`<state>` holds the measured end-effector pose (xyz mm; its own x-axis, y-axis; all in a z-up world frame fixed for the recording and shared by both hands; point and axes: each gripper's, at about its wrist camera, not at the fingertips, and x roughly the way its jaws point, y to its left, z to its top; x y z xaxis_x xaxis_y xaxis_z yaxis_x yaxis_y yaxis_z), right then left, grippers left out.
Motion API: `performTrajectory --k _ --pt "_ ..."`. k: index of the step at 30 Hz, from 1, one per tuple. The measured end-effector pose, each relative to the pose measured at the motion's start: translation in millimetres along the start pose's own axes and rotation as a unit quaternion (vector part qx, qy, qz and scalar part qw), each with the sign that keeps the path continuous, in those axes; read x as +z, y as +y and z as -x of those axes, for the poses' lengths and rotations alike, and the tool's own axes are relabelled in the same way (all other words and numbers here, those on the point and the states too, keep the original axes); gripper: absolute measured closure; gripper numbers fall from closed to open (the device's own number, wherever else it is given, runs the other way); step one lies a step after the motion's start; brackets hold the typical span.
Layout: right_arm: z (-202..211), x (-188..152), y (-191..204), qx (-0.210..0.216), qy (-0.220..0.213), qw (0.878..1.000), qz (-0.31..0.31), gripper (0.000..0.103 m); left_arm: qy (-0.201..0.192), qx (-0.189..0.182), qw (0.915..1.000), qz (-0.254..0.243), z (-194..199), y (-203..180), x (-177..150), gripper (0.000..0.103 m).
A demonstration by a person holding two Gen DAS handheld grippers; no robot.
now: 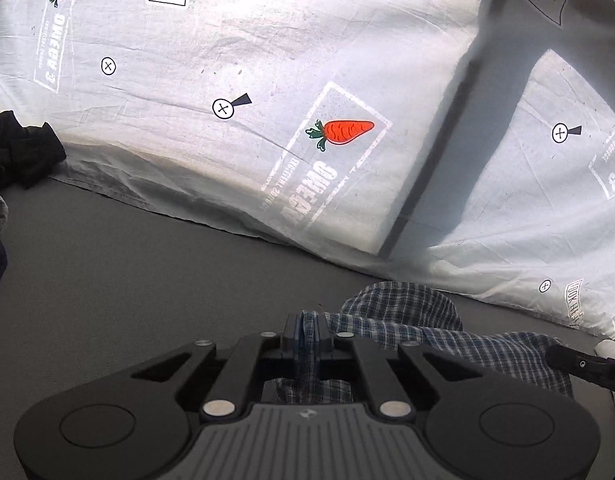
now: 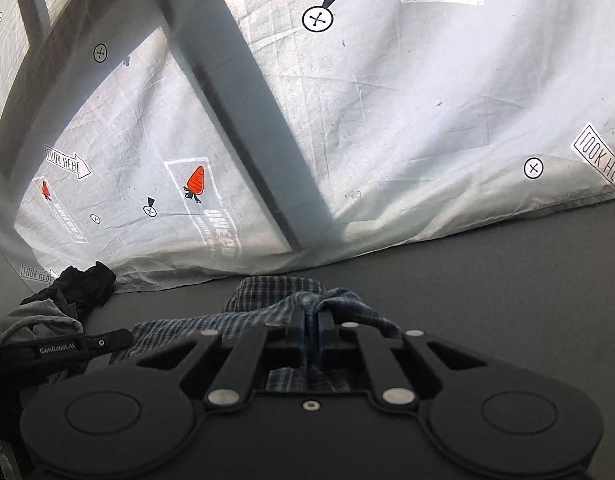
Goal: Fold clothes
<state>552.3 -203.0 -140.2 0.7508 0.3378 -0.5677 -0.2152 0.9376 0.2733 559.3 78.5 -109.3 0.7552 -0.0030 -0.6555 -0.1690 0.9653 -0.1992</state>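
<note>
A crumpled blue-and-white plaid cotton garment (image 1: 447, 332) lies on a dark grey tabletop (image 1: 127, 280), bunched near the far edge where a white printed sheet (image 1: 267, 60) hangs as a backdrop. The left gripper (image 1: 307, 330), a black two-finger tool, is clamped on a pinch of the plaid cloth, a fold of fabric rising between its closed fingers. The right gripper (image 2: 310, 326), of the same black make, is likewise clamped on another gathered ridge of the same garment, seen from its own camera with cloth squeezed between the fingers. Each tool's tip appears at the edge of the other's view, the two holding the garment at separate points along its near side.

To the left of the plaid garment sits a heap of other clothes: a rumpled black cloth (image 2: 83, 284) and a grey one (image 2: 35, 320) beside it, touching the foot of the sheet. The sheet carries orange carrot prints (image 1: 343, 132), crossed-circle marks and arrows lettered "LOOK HERE". A broad dark band of shadow (image 2: 259, 120) crosses it behind the garment.
</note>
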Motion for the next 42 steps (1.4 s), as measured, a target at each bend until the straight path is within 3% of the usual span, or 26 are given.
performTrajectory --k 1,3,4,8,10,16,21,29,33,36,39,42 --pt "-1 1 10 -0.026 -0.001 0.999 0.034 0.084 -0.001 -0.001 1.0000 0.001 3 1 -1 0.071" --pt "7 -2 29 -0.071 -0.019 0.994 0.080 0.038 -0.007 -0.002 1.0000 0.003 10 2 -3 0.056" --pt "15 -6 37 -0.081 -0.034 0.991 0.098 0.033 -0.018 -0.003 0.9998 0.005 19 2 -6 0.049" --pt "31 -32 58 -0.060 -0.045 0.991 0.112 0.031 -0.039 -0.001 0.9992 0.007 45 -4 -27 0.042" --pt "30 -46 64 -0.054 -0.035 0.992 0.111 0.026 -0.038 -0.003 0.9993 0.005 49 -8 -42 0.032" --pt "3 -77 59 -0.101 0.022 0.986 0.134 0.022 0.013 0.044 0.9985 -0.029 20 -8 -67 0.030" --pt "-5 -74 38 -0.121 0.030 0.982 0.142 0.006 0.030 0.040 0.9973 -0.053 4 4 -68 0.019" --pt "-31 -63 2 -0.104 0.059 0.987 0.105 0.001 0.071 0.002 0.9954 -0.064 -26 22 -62 0.017" --pt "-44 -59 -10 -0.074 0.070 0.991 0.089 0.001 0.086 -0.045 0.9941 -0.049 -42 27 -54 0.016" --pt "-52 -55 -24 -0.043 0.080 0.995 0.041 0.001 0.090 -0.078 0.9919 -0.042 -53 29 -49 0.014" --pt "-52 -55 -34 -0.018 0.070 0.997 -0.007 0.000 0.093 -0.105 0.9896 -0.033 -57 32 -45 0.011" --pt "-54 -54 -31 0.003 0.070 0.997 -0.014 0.001 0.094 -0.127 0.9872 -0.020 -59 33 -45 0.011"
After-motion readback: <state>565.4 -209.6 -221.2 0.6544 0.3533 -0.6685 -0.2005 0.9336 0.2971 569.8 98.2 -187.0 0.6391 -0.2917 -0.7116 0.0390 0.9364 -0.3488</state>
